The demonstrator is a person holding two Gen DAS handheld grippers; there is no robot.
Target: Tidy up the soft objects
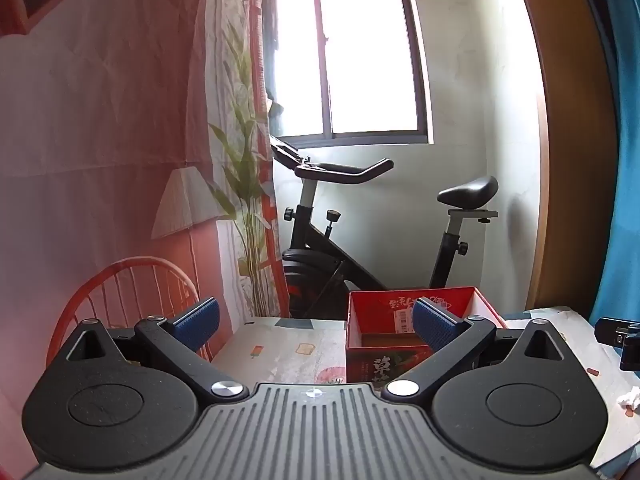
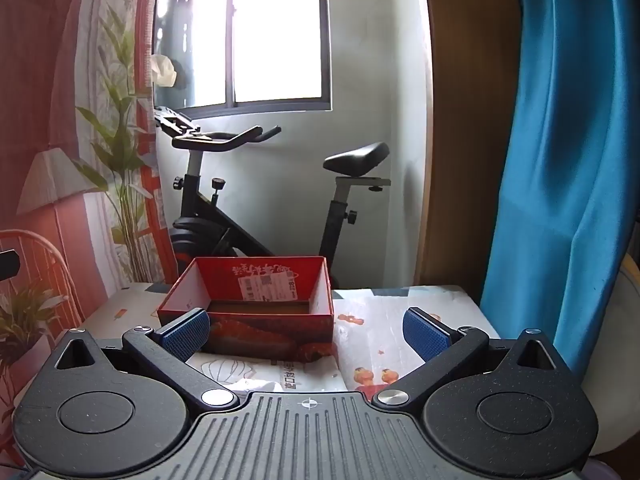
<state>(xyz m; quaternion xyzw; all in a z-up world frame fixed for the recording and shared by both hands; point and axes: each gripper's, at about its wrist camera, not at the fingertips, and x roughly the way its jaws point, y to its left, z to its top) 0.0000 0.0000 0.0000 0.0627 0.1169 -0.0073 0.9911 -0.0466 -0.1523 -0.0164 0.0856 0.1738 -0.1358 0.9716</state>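
Red box sits open on our desk; our left gripper and right gripper hold nothing, jaws spread wide.

Left gripper: jaws spread fully apart, nothing between them, blue ribbed pads facing inward, body tilted slightly below level. Right gripper: jaws likewise spread wide and empty, blue pads unobstructed, pitched a little further downward. Neither gripper contacts any object; no hand visible in either view
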